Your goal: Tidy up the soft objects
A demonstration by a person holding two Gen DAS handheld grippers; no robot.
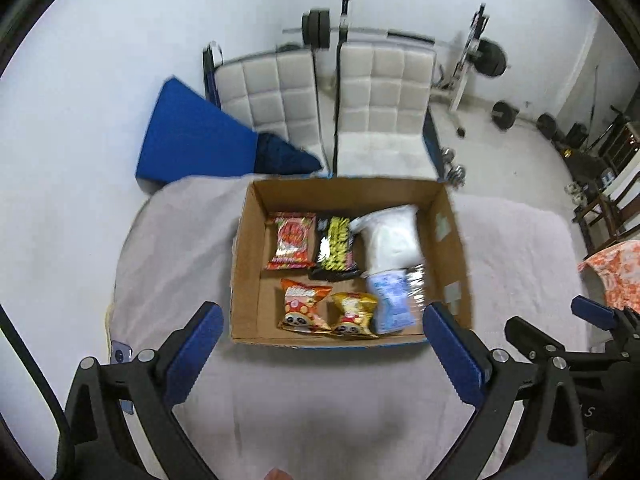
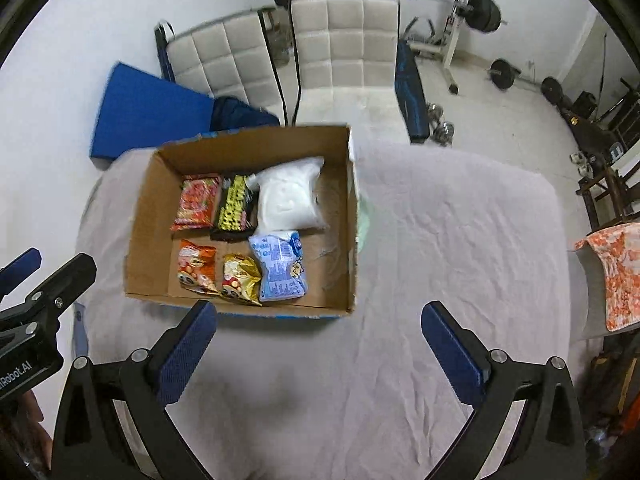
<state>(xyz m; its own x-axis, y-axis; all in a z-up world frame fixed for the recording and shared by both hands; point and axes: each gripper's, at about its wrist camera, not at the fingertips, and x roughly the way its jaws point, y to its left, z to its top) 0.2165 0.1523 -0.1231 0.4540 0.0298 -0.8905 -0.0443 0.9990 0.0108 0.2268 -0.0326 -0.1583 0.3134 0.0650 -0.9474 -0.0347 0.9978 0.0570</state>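
Observation:
An open cardboard box (image 1: 248, 264) (image 2: 144, 216) stands on a table under a pale pink cloth (image 1: 320, 392) (image 2: 440, 248). In it lie a red snack pack (image 1: 291, 246) (image 2: 197, 201), a black and yellow pack (image 1: 337, 249) (image 2: 235, 207), a white bag (image 1: 390, 238) (image 2: 289, 196), an orange panda pack (image 1: 304, 309) (image 2: 196, 266), a gold pack (image 1: 356, 314) (image 2: 239, 279) and a light blue pack (image 1: 394, 304) (image 2: 280, 265). My left gripper (image 1: 323, 334) hangs open above the box's near edge, nothing between its jaws. My right gripper (image 2: 320, 334) is open over bare cloth, right of the box.
Two pale quilted chairs (image 1: 372, 92) (image 2: 344, 40) stand behind the table, a blue mat (image 1: 192, 132) (image 2: 144, 112) leans at the left. Barbell rack and weights (image 1: 476, 60) (image 2: 476, 8) stand at the back. An orange patterned cloth (image 1: 616, 268) (image 2: 616, 272) lies right.

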